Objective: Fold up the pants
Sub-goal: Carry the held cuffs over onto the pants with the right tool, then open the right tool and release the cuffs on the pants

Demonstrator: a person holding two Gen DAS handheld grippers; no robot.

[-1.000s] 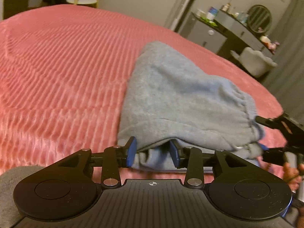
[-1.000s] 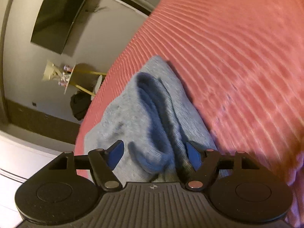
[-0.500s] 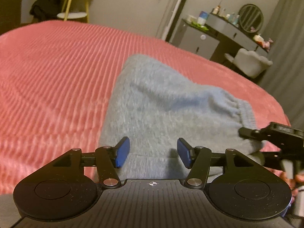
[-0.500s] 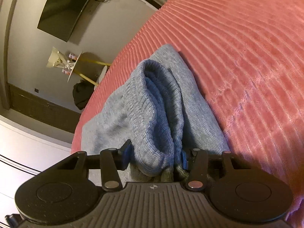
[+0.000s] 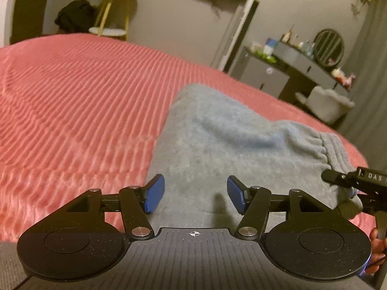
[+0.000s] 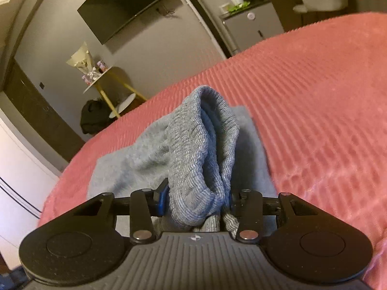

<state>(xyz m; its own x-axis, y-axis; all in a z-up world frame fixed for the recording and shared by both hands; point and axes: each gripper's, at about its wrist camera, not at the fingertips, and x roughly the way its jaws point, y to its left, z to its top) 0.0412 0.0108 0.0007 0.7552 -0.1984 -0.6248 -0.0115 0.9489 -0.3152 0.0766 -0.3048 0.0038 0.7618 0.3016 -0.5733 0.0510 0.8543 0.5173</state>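
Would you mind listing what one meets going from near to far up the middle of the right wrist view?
Right claw, shut on the ribbed waistband → flat grey pants → pink bedspread → grey wall, with the dark TV screen up on it.

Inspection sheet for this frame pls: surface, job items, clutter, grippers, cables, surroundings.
Surface: bed with a pink ribbed bedspread.
Job's things: grey pants lying folded on the bedspread; ribbed waistband bunched up at the right side.
Clutter: nothing seen on the bed.
Grippers: left gripper open, over the pants, holding nothing; right gripper shut on the waistband.
Cables: nothing seen.
Surroundings: wall TV, yellow-legged side table, dark clothing beside it, dresser with round mirror, light chair.
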